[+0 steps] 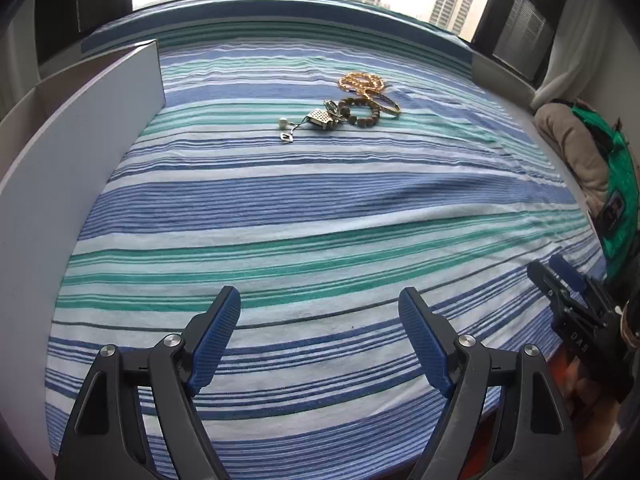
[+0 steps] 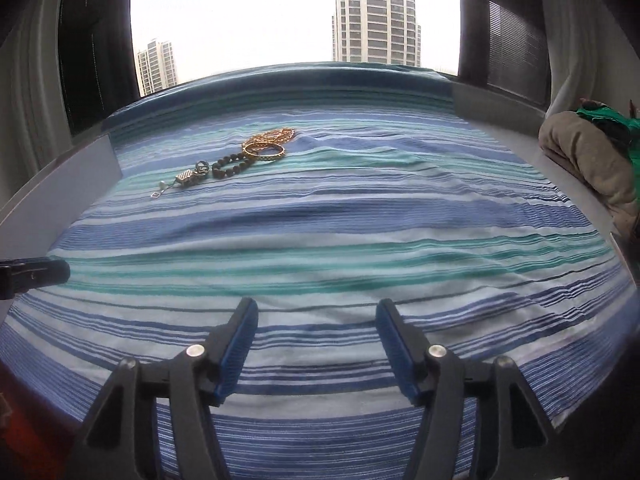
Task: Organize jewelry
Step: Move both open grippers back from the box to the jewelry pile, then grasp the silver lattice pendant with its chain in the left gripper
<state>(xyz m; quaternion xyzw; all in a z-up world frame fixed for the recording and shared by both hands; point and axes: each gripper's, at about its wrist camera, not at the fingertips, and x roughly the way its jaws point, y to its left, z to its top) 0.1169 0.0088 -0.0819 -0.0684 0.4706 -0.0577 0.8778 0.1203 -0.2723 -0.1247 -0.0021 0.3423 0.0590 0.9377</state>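
Note:
A small heap of jewelry lies on the striped cloth far ahead of both grippers. It holds a gold chain (image 1: 361, 80) (image 2: 276, 134), a gold bangle (image 1: 387, 103) (image 2: 265, 151), a brown bead bracelet (image 1: 362, 111) (image 2: 233, 163), a silver square charm (image 1: 320, 119) (image 2: 185, 178) and a pearl pendant (image 1: 283, 123) (image 2: 162, 188). My left gripper (image 1: 320, 304) is open and empty near the cloth's front edge. My right gripper (image 2: 316, 312) is open and empty too; it also shows at the right edge of the left wrist view (image 1: 560, 276).
A grey box wall (image 1: 80, 152) stands along the left of the blue-green striped cloth (image 1: 320, 208). A beige cushion (image 2: 588, 160) and a green item (image 1: 616, 184) lie at the right. A window with towers is behind.

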